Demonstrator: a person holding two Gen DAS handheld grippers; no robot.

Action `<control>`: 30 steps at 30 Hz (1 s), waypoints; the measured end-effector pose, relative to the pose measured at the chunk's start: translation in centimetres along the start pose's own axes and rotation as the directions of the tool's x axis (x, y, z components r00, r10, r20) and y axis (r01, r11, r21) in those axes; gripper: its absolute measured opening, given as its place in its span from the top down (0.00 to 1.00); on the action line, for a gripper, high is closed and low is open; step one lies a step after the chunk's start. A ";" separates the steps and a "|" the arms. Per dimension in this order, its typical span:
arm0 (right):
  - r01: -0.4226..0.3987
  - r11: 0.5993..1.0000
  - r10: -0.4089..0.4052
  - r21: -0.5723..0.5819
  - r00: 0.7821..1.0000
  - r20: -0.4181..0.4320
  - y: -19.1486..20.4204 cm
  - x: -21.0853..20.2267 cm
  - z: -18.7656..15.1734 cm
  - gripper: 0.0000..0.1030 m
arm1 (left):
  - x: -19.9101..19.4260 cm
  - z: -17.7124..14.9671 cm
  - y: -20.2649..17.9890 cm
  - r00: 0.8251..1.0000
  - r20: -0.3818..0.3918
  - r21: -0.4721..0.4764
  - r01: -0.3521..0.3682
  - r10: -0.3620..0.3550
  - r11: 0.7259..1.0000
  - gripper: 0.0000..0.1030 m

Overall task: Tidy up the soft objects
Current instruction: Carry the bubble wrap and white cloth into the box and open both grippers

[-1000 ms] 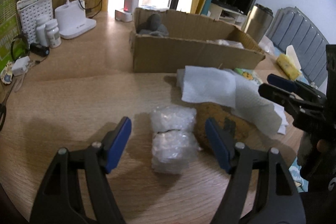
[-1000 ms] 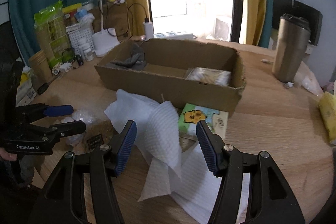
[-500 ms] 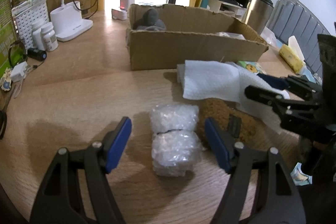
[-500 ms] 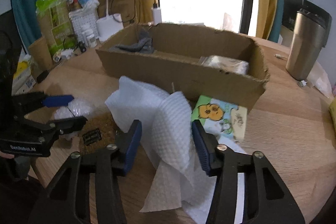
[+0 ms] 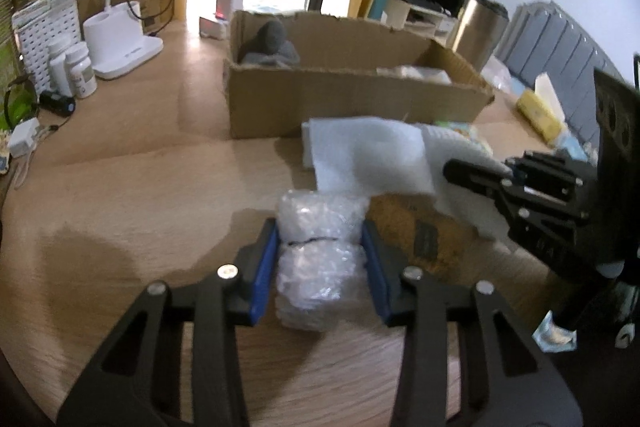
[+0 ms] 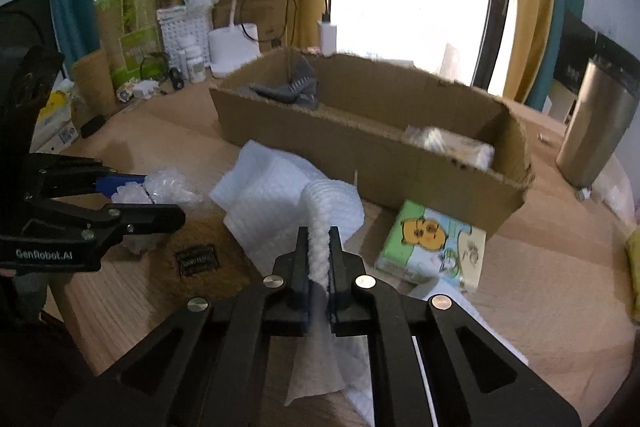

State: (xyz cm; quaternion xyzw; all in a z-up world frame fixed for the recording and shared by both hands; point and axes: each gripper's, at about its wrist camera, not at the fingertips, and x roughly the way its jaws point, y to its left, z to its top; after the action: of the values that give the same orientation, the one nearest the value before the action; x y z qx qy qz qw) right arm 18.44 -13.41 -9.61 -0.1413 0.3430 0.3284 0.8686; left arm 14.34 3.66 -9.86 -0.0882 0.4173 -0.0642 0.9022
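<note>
My left gripper (image 5: 320, 247) is shut on a clear bubble-wrap bundle (image 5: 320, 259) tied with a dark band, resting on the wooden table; it also shows in the right wrist view (image 6: 156, 189). My right gripper (image 6: 319, 247) is shut on a fold of white paper towel (image 6: 288, 187), seen in the left wrist view too (image 5: 372, 155). A brown mat with a black label (image 5: 420, 235) lies under the towel. An open cardboard box (image 6: 360, 143) behind holds a grey cloth (image 6: 296, 87) and a pale packet (image 6: 452, 145).
A green tissue pack with a cartoon (image 6: 432, 243) lies by the box. A steel tumbler (image 6: 596, 131) stands at the right. A white lamp base (image 5: 120, 43), bottles (image 5: 76, 67) and a basket (image 5: 44, 27) crowd the table's left side.
My left gripper closed from wide open onto the bubble-wrap bundle. My right gripper closed from open onto the paper towel fold.
</note>
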 end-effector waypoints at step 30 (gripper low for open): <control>0.060 0.995 -0.038 -0.080 0.968 0.246 -1.2 -6.1 5.7 0.94 | -5.1 5.7 0.9 0.964 0.265 -0.013 0.038 -0.033 0.999 0.60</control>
State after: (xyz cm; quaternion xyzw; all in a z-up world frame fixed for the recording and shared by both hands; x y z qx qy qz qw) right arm 18.78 -14.53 -1.25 -0.1460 0.2152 0.3363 0.9051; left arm 15.45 6.09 -2.63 -0.1117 0.2922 -0.0643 0.9476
